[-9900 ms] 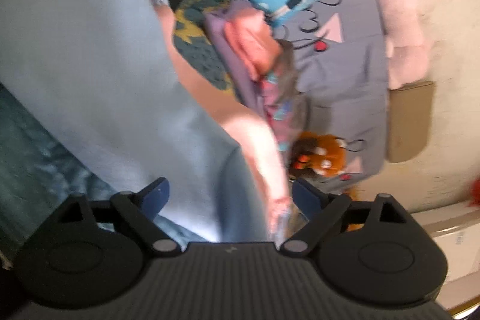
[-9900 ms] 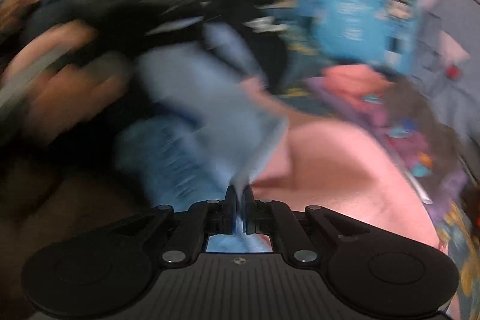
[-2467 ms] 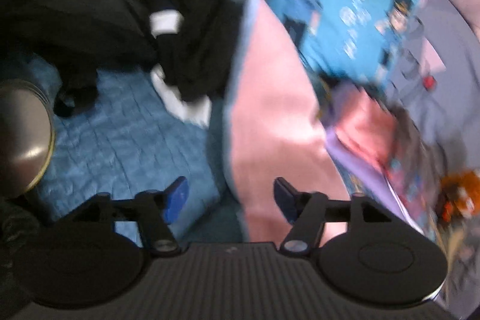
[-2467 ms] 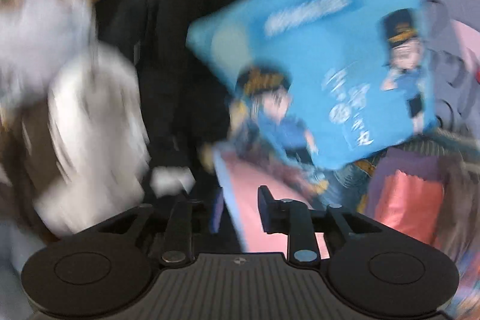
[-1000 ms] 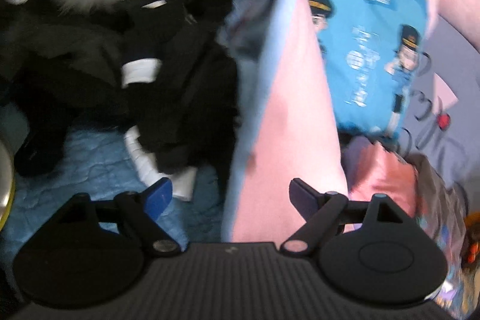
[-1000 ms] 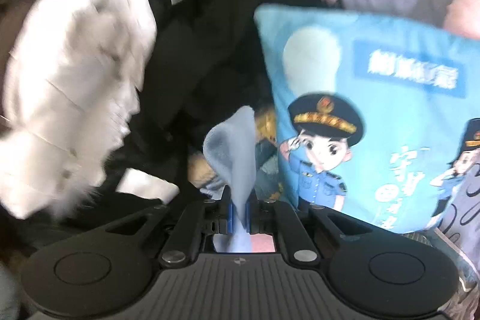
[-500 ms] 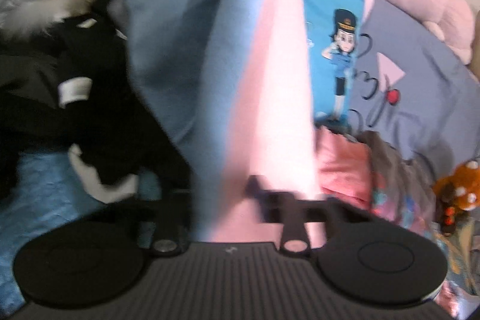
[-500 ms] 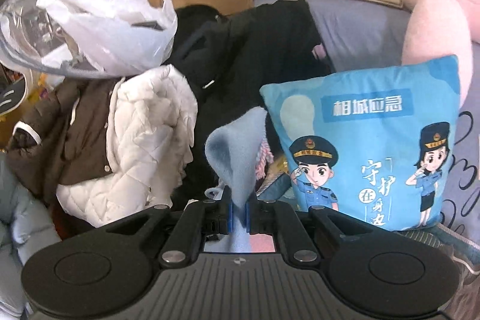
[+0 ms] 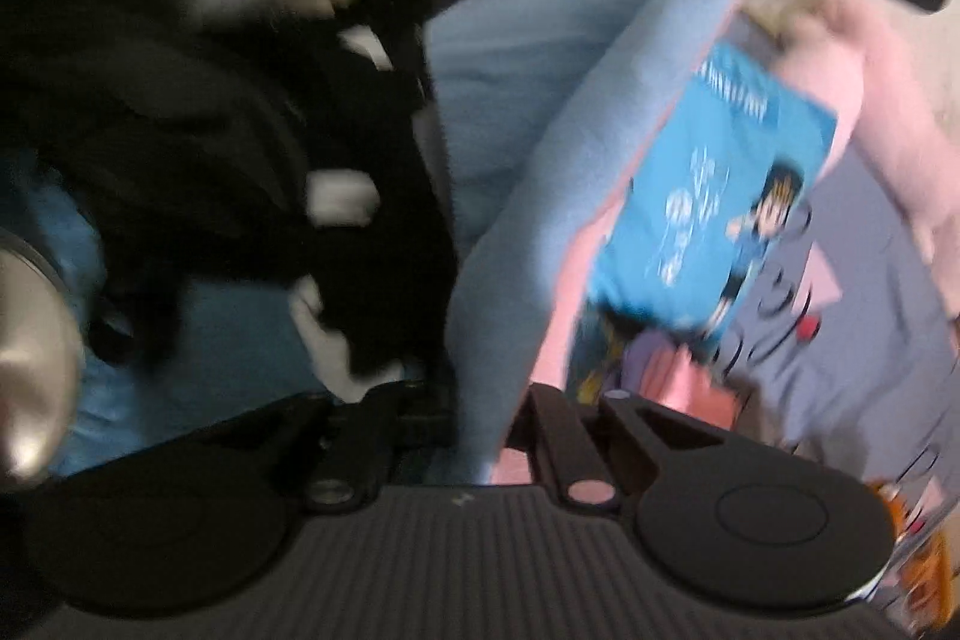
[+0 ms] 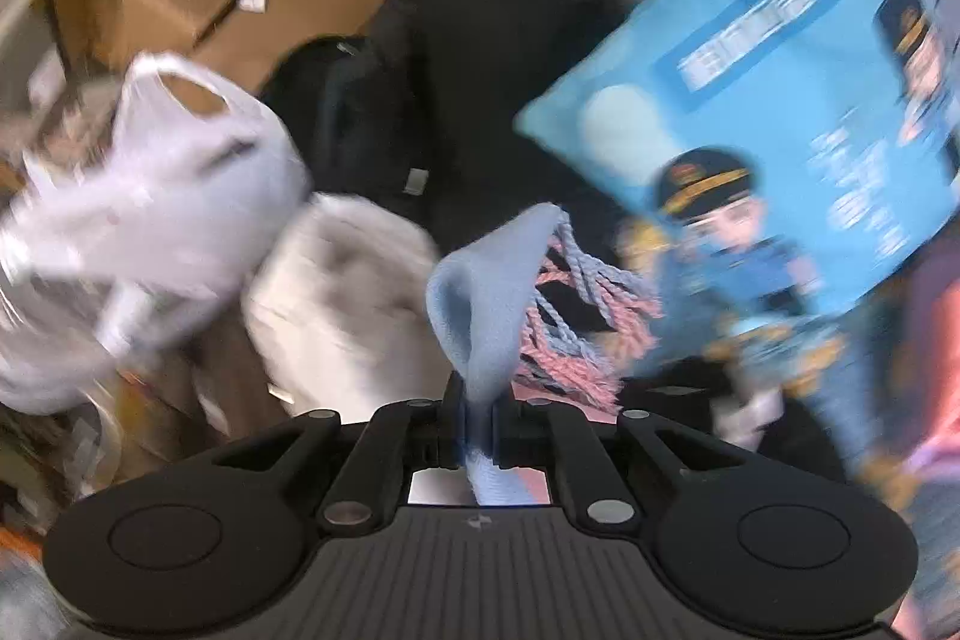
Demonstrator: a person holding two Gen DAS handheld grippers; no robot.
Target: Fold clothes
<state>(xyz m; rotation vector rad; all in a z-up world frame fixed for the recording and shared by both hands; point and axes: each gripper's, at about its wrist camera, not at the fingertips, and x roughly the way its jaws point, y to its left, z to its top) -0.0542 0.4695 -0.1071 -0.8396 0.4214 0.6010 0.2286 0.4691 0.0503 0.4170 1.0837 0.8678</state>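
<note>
The left tongs (image 9: 480, 430) are clamped tight on one edge of a long soft cloth (image 9: 540, 148) that is light blue on one side and pink on the other. From there the cloth runs up and away to the far right, like a sheet held up in the air. The right tongs (image 10: 477, 424) are squeezed shut on a blue corner of the same cloth (image 10: 480, 304), and blue and pink tassels (image 10: 576, 316) hang just beside that corner. So both hands hold the cloth, each at its own end, and its long way seems to run from one pair of tongs to the other. The cloth hangs above the bed, over a pile of black clothes (image 9: 180, 148) and next to a bright blue cushion (image 10: 780, 100) with cartoon police people on it. I think the next move is to bring the two held ends together so the cloth folds in half. Neither hand is nearer, as each already has its end.
</note>
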